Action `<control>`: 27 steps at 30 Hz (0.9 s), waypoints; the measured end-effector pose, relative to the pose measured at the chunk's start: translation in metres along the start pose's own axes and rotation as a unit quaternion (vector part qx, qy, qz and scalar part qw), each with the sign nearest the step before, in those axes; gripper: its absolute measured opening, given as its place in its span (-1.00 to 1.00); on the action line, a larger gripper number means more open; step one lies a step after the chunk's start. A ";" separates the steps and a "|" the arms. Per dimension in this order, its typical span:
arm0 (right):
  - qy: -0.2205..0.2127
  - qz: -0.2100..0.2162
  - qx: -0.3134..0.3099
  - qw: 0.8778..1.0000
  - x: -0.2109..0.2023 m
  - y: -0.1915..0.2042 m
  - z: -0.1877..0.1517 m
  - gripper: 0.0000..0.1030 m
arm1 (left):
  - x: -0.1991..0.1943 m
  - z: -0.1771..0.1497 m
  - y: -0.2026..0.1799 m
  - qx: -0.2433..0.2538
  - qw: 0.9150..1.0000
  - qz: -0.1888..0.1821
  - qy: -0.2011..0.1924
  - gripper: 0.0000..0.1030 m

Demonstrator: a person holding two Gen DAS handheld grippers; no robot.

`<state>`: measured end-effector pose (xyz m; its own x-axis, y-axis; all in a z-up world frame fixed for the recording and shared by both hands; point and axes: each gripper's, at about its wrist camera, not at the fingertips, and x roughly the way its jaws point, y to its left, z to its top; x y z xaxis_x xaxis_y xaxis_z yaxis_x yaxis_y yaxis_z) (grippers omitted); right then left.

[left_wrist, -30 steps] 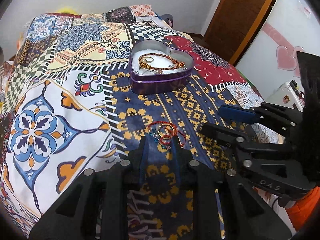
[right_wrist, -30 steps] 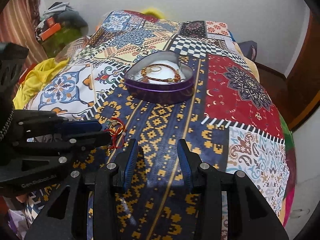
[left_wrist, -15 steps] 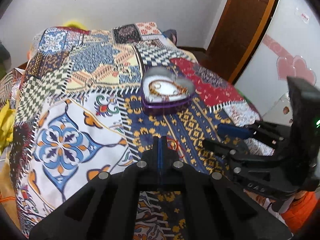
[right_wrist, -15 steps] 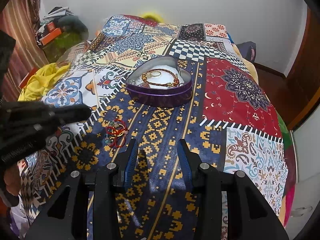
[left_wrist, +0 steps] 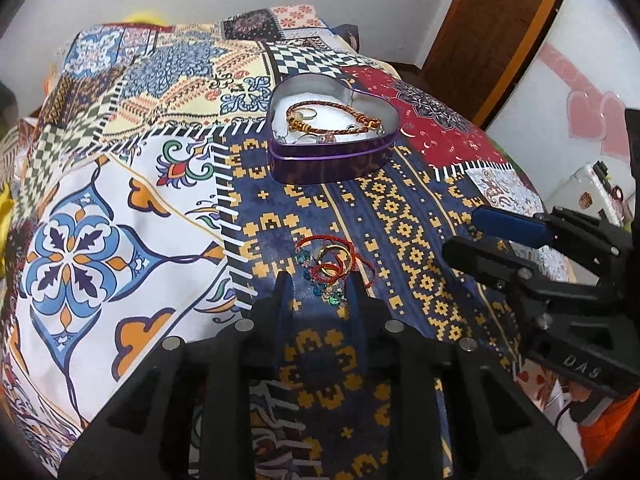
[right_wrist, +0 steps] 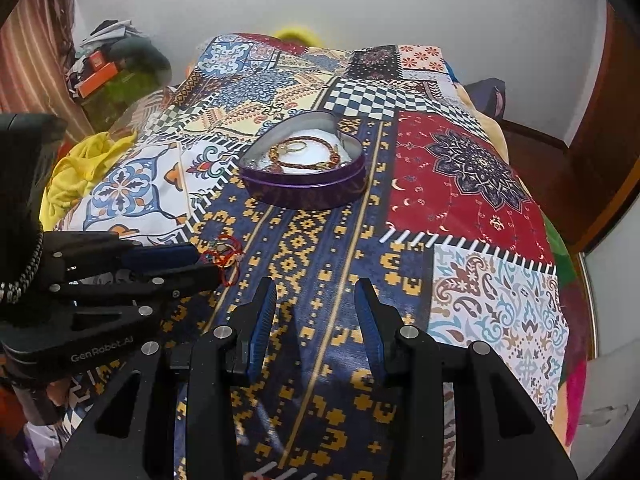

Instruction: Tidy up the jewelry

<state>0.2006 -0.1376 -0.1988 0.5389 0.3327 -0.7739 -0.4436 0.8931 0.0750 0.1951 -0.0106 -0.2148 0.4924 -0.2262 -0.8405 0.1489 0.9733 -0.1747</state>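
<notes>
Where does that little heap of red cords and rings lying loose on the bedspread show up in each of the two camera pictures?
Left wrist view: the jewelry pile lies low centre, just ahead of the open left gripper.
Right wrist view: the jewelry pile lies at mid-left, beside the left gripper's fingertips.
Shared landmark: the purple heart-shaped tin, beyond the pile on the patchwork bedspread in both views.

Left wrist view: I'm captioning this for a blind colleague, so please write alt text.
Open left tongs point at a tangle of red cord bracelets, rings and beads on a patchwork bedspread. Behind sits an open purple heart-shaped tin holding a braided bracelet; the right tongs reach in from the right.
</notes>
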 end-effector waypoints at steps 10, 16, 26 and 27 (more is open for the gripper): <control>0.000 0.010 0.003 1.000 0.002 0.001 0.000 -0.28 | -0.010 0.002 0.008 -0.003 1.000 0.014 -0.017 -0.89; 0.002 0.013 -0.010 1.000 0.005 0.013 0.003 -0.28 | -0.051 0.014 0.015 -0.008 0.997 0.010 -0.075 -0.89; 0.007 0.033 -0.031 0.999 0.013 0.038 0.007 -0.28 | -0.108 0.026 0.024 -0.015 0.989 0.000 -0.144 -0.90; 0.007 0.035 -0.033 0.999 0.014 0.039 0.007 -0.28 | -0.110 0.025 0.025 -0.016 0.989 0.000 -0.147 -0.90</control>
<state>0.1958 -0.0959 -0.2017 0.4955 0.3884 -0.7769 -0.5259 0.8460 0.0876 0.1664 0.0381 -0.1135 0.7212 -0.2233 -0.6557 0.1235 0.9729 -0.1954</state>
